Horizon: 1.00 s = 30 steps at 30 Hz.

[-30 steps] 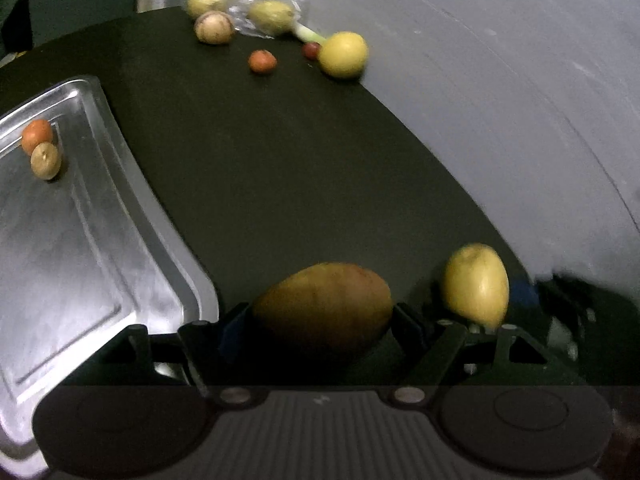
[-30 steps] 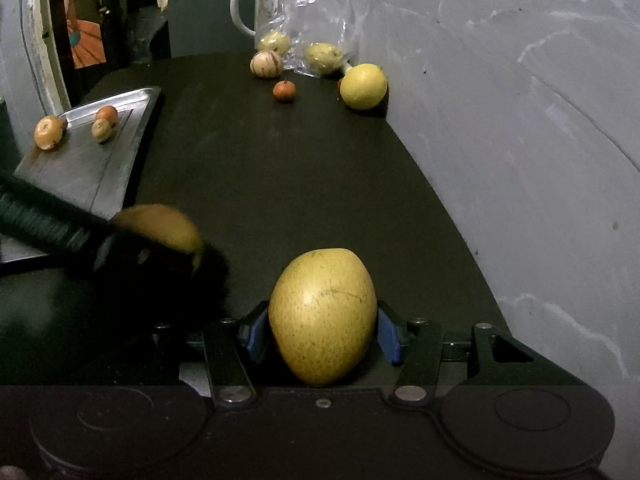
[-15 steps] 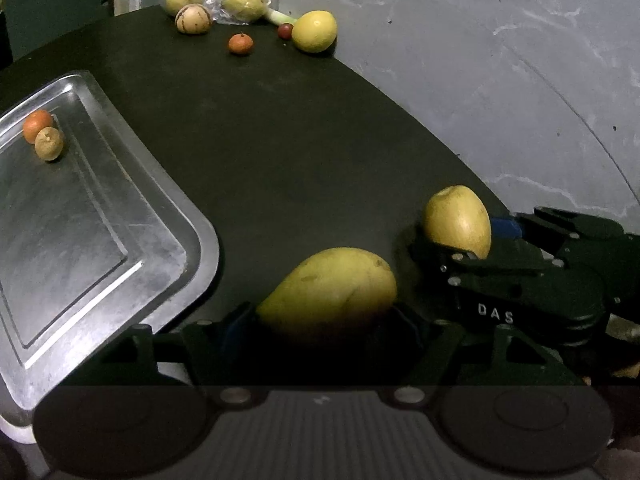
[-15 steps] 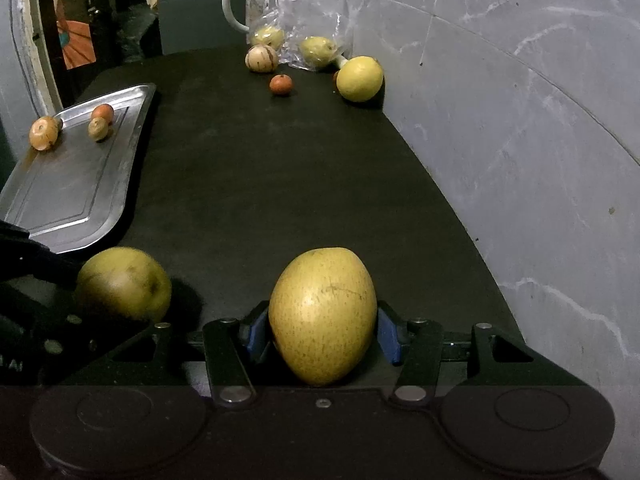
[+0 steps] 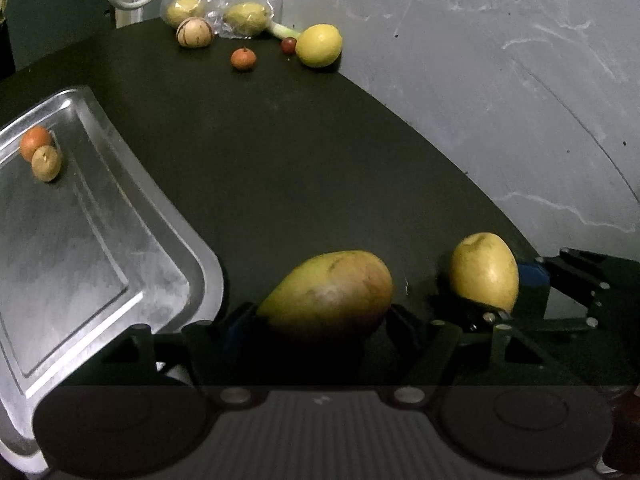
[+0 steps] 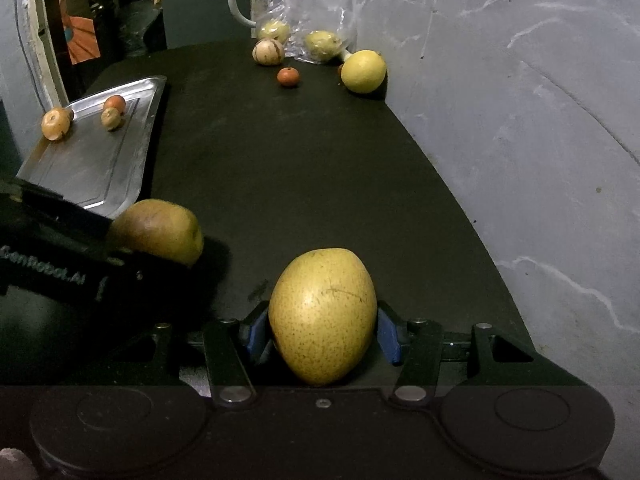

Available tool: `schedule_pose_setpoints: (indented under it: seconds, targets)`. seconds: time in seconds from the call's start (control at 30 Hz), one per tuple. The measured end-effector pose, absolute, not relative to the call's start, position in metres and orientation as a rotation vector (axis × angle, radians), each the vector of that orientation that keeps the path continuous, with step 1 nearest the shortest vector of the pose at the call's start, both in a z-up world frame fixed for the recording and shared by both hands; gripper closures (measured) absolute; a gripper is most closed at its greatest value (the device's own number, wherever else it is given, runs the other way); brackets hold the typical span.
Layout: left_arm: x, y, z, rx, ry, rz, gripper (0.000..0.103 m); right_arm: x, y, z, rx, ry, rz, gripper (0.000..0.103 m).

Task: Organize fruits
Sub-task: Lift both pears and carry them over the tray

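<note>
My left gripper (image 5: 320,320) is shut on a greenish-brown mango (image 5: 328,292), close to the near right corner of the metal tray (image 5: 100,248). My right gripper (image 6: 322,332) is shut on a speckled yellow pear (image 6: 322,316). Each view shows the other gripper's fruit: the pear (image 5: 484,270) at the right in the left wrist view, the mango (image 6: 160,230) at the left in the right wrist view. On the tray (image 6: 92,160) lie a small orange fruit (image 5: 35,142) and a tan fruit (image 5: 46,163); a third round fruit (image 6: 56,123) sits at its left edge.
At the table's far end lie a yellow lemon (image 5: 319,45), a small orange fruit (image 5: 243,58), a striped tan fruit (image 5: 194,32), a dark red berry (image 5: 288,45) and a plastic bag (image 5: 236,4) holding yellow fruits. A grey marble wall (image 5: 500,100) bounds the dark table on the right.
Both grippers keep their fruits. The left gripper has swung a little to the left, so the tray fills more of its view. In the right wrist view the mango and left gripper sit higher.
</note>
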<state>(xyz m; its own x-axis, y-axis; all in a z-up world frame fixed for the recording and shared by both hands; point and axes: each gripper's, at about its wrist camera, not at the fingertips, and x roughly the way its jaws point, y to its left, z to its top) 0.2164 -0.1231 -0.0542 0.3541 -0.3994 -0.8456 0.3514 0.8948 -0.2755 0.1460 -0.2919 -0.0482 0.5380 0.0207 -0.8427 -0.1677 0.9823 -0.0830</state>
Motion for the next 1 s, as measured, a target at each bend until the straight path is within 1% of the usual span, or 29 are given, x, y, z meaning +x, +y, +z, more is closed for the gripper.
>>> schedule_pose_setpoints:
  seconds: [0.3, 0.4, 0.47, 0.53, 1.0]
  targets:
    - [0.219, -0.124, -0.053, -0.024, 1.058, -0.496, 0.028, 0.147, -0.291, -0.049, -0.164, 0.997, 0.127, 0.047]
    - [0.222, -0.124, -0.052, -0.001, 1.058, -0.516, 0.027, 0.147, -0.291, -0.049, -0.162, 0.997, 0.129, 0.047]
    - [0.225, -0.124, -0.051, 0.021, 1.053, -0.516, 0.024, 0.148, -0.291, -0.05, -0.16, 0.999, 0.132, 0.047]
    - [0.229, -0.126, -0.051, 0.04, 1.053, -0.521, 0.023, 0.149, -0.291, -0.05, -0.16, 0.997, 0.134, 0.047]
    - [0.256, -0.133, -0.059, 0.009, 1.032, -0.492, 0.023, 0.148, -0.291, -0.051, -0.165, 0.988, 0.139, 0.047]
